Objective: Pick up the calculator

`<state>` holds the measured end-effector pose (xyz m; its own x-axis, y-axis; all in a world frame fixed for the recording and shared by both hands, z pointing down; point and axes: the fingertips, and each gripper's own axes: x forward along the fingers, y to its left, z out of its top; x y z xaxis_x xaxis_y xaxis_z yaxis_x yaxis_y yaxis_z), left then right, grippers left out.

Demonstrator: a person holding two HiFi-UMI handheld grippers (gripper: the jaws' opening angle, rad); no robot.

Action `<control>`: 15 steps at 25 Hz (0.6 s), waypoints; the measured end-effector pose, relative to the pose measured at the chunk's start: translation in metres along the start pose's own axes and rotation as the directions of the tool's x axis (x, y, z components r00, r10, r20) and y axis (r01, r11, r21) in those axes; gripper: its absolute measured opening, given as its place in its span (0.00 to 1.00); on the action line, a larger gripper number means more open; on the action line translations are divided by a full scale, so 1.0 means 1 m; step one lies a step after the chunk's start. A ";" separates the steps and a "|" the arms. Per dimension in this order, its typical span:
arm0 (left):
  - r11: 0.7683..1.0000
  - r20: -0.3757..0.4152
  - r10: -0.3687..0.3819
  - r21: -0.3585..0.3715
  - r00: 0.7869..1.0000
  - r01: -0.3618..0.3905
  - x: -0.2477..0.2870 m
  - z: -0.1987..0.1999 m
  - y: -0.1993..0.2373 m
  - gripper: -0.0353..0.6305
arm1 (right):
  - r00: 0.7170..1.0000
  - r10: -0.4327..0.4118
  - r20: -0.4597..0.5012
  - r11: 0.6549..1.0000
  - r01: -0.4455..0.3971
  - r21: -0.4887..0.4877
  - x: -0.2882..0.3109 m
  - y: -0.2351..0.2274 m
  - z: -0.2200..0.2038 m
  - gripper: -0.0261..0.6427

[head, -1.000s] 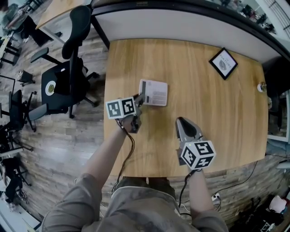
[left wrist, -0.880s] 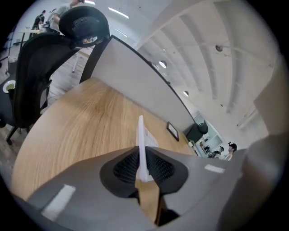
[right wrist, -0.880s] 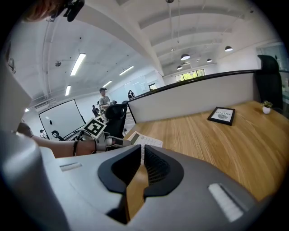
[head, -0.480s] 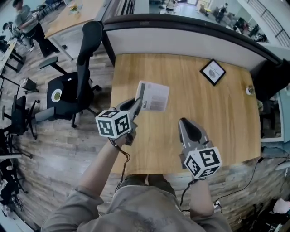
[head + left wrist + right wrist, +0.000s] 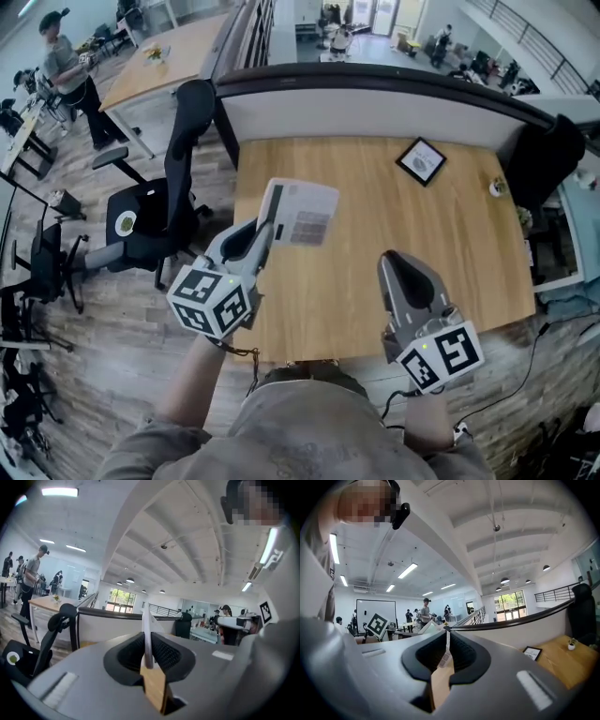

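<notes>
The calculator, a flat white slab with grey keys, hangs tilted in the air above the wooden table. My left gripper is shut on its left edge. In the left gripper view the calculator shows edge-on as a thin white strip pinched between the dark pads, at my left gripper. To the right and nearer the person, my right gripper is held up over the table's front part with its jaws together and nothing in them. In its own view my right gripper shows no gap.
A small black picture frame lies at the table's far right, a tiny potted plant beside the right edge. A black office chair stands left of the table. A low partition runs behind it. People stand far off.
Both grippers have risen toward the camera. The left one has lifted the calculator off the table and rolled, so it now hangs tilted in the air. The right stays shut and empty.
</notes>
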<state>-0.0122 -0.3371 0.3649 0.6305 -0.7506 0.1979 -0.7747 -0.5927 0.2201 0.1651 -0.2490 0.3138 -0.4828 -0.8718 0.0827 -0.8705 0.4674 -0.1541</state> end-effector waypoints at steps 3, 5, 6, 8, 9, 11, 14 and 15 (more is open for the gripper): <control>0.997 0.016 0.004 0.078 1.000 -0.006 -0.023 0.013 -0.017 0.12 | 1.000 0.013 0.021 1.000 -0.013 -0.016 -0.014 0.010 0.012 0.09; 0.993 0.017 0.006 0.114 1.000 -0.008 -0.037 0.016 -0.025 0.12 | 0.999 0.025 0.027 0.999 -0.024 -0.026 -0.021 0.016 0.017 0.09; 0.992 0.015 0.009 0.129 1.000 -0.011 -0.043 0.015 -0.028 0.12 | 0.999 0.030 0.029 0.999 -0.029 -0.029 -0.023 0.019 0.018 0.09; 0.987 0.009 0.020 0.159 1.000 -0.021 -0.054 0.013 -0.034 0.12 | 0.999 0.036 0.030 0.999 -0.035 -0.030 -0.028 0.022 0.018 0.09; 0.985 0.008 0.024 0.170 1.000 -0.025 -0.059 0.012 -0.037 0.12 | 0.999 0.037 0.028 0.999 -0.036 -0.027 -0.029 0.023 0.017 0.09; 0.984 0.009 0.026 0.177 1.000 -0.028 -0.070 0.009 -0.043 0.12 | 0.999 0.041 0.018 0.999 -0.041 -0.014 -0.033 0.027 0.013 0.09; 0.987 0.003 0.024 0.157 1.000 -0.024 -0.083 0.002 -0.050 0.12 | 0.998 0.054 -0.022 0.998 -0.055 -0.013 -0.040 0.036 0.004 0.08; 0.988 -0.001 0.025 0.153 1.000 -0.025 -0.087 0.000 -0.051 0.12 | 0.997 0.062 -0.042 0.998 -0.063 -0.023 -0.042 0.040 0.000 0.08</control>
<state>-0.0274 -0.2411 0.3366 0.6109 -0.7648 0.2046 -0.7882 -0.6118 0.0663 0.1510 -0.1936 0.3040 -0.5394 -0.8342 0.1144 -0.8404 0.5247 -0.1359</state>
